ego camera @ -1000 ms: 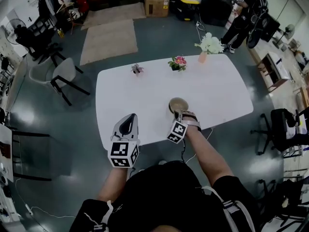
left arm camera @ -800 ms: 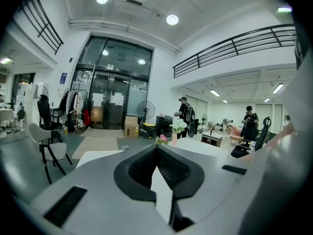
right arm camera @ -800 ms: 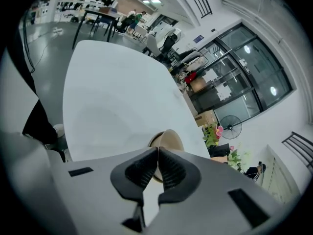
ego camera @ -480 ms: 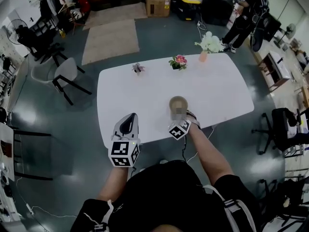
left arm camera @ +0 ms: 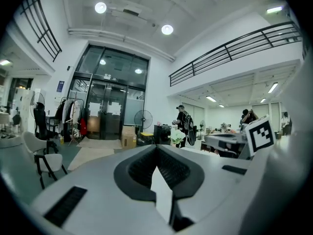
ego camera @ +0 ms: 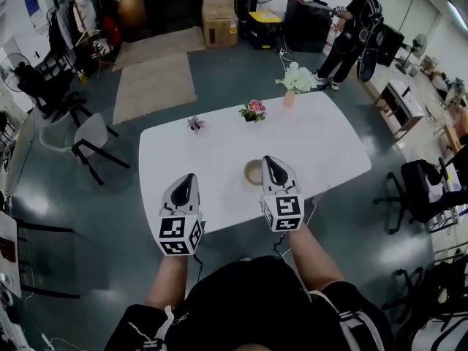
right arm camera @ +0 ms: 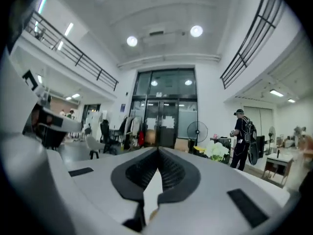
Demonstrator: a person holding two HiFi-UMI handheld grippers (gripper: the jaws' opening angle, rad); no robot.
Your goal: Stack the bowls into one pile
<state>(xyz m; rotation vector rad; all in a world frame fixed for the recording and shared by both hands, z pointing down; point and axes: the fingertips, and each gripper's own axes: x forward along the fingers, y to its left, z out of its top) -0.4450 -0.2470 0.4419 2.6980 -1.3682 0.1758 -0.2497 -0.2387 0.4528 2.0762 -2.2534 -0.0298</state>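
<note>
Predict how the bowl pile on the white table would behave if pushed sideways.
The bowl pile sits mouth-up and looks wide, so it probably slides rather than tips. The table looks smooth, so likely easily. Weight cannot be judged.

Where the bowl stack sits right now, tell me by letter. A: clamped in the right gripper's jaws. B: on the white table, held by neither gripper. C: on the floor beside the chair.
B: the bowl stack rests on the white table, and the left gripper and right gripper both show shut jaws with nothing between them.
</note>
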